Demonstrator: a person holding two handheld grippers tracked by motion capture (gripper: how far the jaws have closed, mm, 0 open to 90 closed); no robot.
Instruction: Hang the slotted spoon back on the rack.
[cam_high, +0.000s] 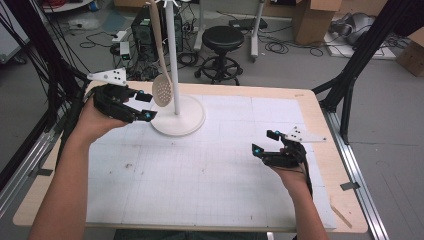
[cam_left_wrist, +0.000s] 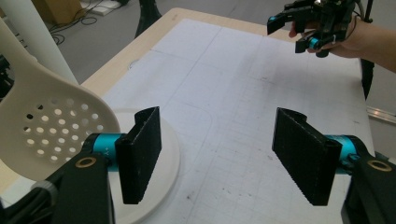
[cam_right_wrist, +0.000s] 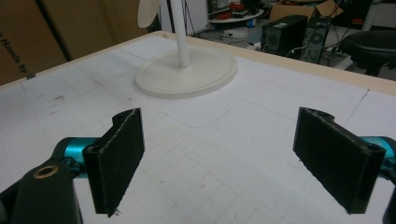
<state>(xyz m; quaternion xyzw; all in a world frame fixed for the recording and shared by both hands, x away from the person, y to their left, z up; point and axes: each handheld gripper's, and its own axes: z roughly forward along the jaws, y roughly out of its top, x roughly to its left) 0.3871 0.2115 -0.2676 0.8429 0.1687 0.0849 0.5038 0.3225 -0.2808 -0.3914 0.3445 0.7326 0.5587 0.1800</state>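
Your left claw (cam_high: 146, 106) is up at the far left of the bench (cam_high: 310, 107), jaws apart with nothing between them. The slotted spoon (cam_high: 161, 90) hangs from the white stand (cam_high: 176, 75) just right of that claw, its perforated bowl low, close to the round base (cam_high: 192, 122) but not touching it as far as I can tell. In the left gripper view the spoon's bowl (cam_left_wrist: 51, 128) sits just outside the left jaw, very near it, and I can't say whether they actually touch. Past the jaws there you can also see your other hand with its claw (cam_left_wrist: 299, 28) across the bench.

Your right claw (cam_high: 264, 142) hovers over the right side of the bench, well apart from the stand, and its jaws are spread wide too, holding nothing. Its view looks over the gridded white mat (cam_right_wrist: 224, 154) toward the stand's base (cam_right_wrist: 187, 72) and pole, with the spoon's bowl (cam_right_wrist: 150, 13) hanging at the top edge.
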